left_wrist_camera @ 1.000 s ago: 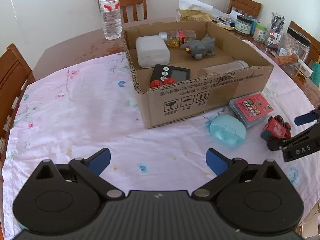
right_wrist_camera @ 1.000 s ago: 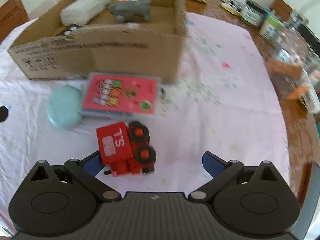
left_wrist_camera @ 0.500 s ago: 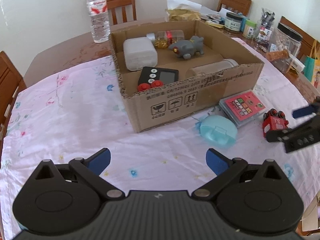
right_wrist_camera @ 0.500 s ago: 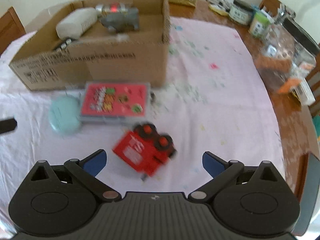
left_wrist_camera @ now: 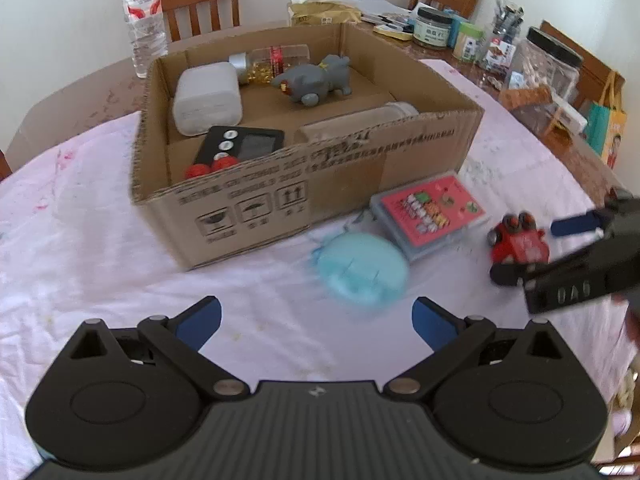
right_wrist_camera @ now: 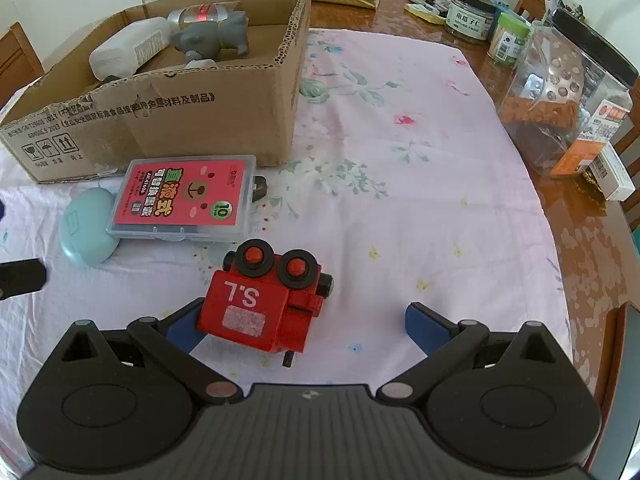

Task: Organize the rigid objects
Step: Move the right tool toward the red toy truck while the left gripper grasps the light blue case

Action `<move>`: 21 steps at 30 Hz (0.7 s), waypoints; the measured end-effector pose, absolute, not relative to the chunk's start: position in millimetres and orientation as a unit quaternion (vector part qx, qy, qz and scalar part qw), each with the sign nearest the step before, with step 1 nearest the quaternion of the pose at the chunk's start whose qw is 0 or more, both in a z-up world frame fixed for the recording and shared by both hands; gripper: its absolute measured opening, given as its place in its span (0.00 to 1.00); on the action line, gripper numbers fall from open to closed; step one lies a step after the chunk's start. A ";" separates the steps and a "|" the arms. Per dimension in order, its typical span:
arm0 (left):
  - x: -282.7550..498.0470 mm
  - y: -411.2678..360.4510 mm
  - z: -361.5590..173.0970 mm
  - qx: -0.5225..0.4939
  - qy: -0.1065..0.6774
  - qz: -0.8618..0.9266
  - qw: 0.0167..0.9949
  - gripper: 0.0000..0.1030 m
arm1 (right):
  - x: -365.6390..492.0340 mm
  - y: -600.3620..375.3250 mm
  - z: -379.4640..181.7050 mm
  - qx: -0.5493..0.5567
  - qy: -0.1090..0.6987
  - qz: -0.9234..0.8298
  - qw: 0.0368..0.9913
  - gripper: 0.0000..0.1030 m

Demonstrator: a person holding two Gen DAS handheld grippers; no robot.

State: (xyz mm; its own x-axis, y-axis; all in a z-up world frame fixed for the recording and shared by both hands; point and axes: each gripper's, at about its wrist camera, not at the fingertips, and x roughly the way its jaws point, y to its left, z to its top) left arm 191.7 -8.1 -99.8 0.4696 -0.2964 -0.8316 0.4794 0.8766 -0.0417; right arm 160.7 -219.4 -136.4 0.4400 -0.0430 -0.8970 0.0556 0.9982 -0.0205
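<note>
An open cardboard box [left_wrist_camera: 344, 184] holds a white container [left_wrist_camera: 208, 96], a grey toy animal [left_wrist_camera: 316, 80], a black timer [left_wrist_camera: 240, 144] and bottles. In front of it on the pink cloth lie a light blue round case [left_wrist_camera: 362, 266], a flat red-labelled card case [right_wrist_camera: 188, 200] and a red toy train [right_wrist_camera: 260, 304]. My right gripper [right_wrist_camera: 305, 312] is open around the train, which sits on the cloth close against the left finger [right_wrist_camera: 182, 326]. Behind the blue case my left gripper [left_wrist_camera: 316, 316] stands open, holding nothing.
A water bottle [left_wrist_camera: 142, 20] stands behind the box. Jars and a large clear canister [right_wrist_camera: 560, 92] crowd the bare wooden table edge at the right. Wooden chairs [left_wrist_camera: 200, 0] ring the table. Bare cloth [right_wrist_camera: 400, 160] lies right of the box.
My left gripper has swung right and closer, bringing the blue case between its fingers' line. The red train has turned and now lies nearer my right gripper's left finger.
</note>
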 end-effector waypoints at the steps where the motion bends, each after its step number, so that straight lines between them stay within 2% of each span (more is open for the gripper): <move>1: 193.9 -11.7 -99.9 0.094 0.463 -0.227 0.852 0.98 | 159.9 -219.0 -136.1 0.005 0.526 -0.028 0.850 1.00; 10: 210.1 -42.4 -123.7 0.117 0.467 -0.213 0.850 0.98 | 154.1 -220.7 -136.0 -0.006 0.518 -0.009 0.856 1.00; 21: 207.8 -6.0 -126.8 0.093 0.478 -0.146 0.861 0.99 | 153.3 -221.4 -135.7 -0.011 0.517 0.000 0.856 1.00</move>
